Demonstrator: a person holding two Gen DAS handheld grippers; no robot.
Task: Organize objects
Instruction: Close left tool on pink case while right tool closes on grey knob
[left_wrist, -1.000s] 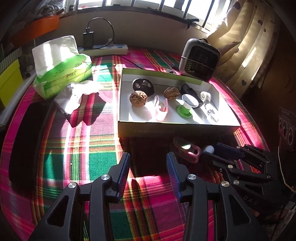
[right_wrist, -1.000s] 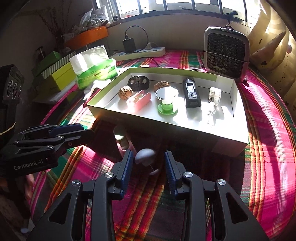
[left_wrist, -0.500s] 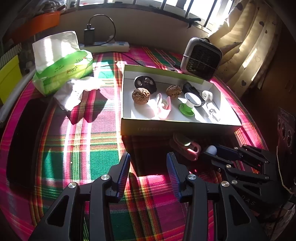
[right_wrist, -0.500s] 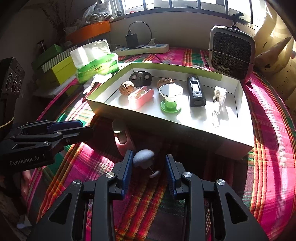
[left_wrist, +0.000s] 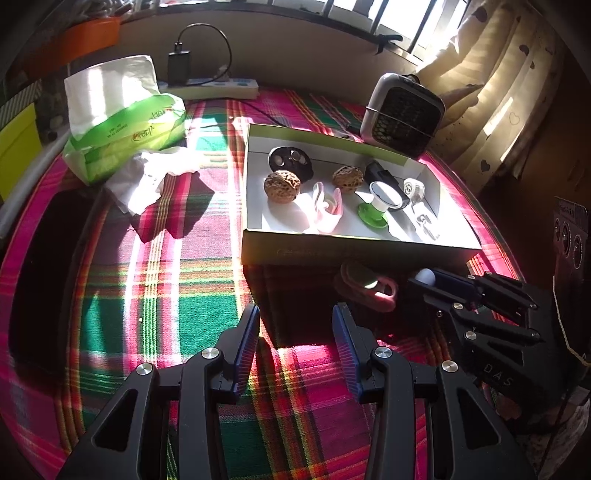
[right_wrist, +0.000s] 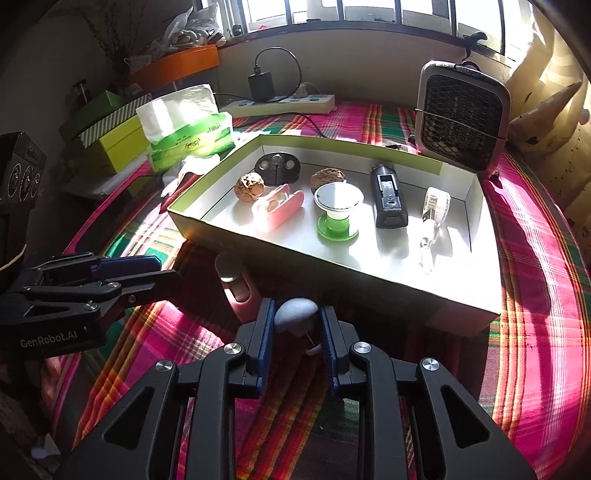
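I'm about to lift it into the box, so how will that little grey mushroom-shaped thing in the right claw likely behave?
The grey mushroom-shaped thing has a rounded, smooth-looking cap, so it may slip or twist between the right claw pads, which have just been closing on it. Its thin stem looks delicate. Set down, it would probably tip or roll.

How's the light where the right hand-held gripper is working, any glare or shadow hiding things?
Right wrist view: the grey knob between the right hand-held gripper pads sits in the box's shadow, dim but readable; sun glares off the box floor. Left wrist view: the same shadow darkens the pink case; fisheye bends the edges.
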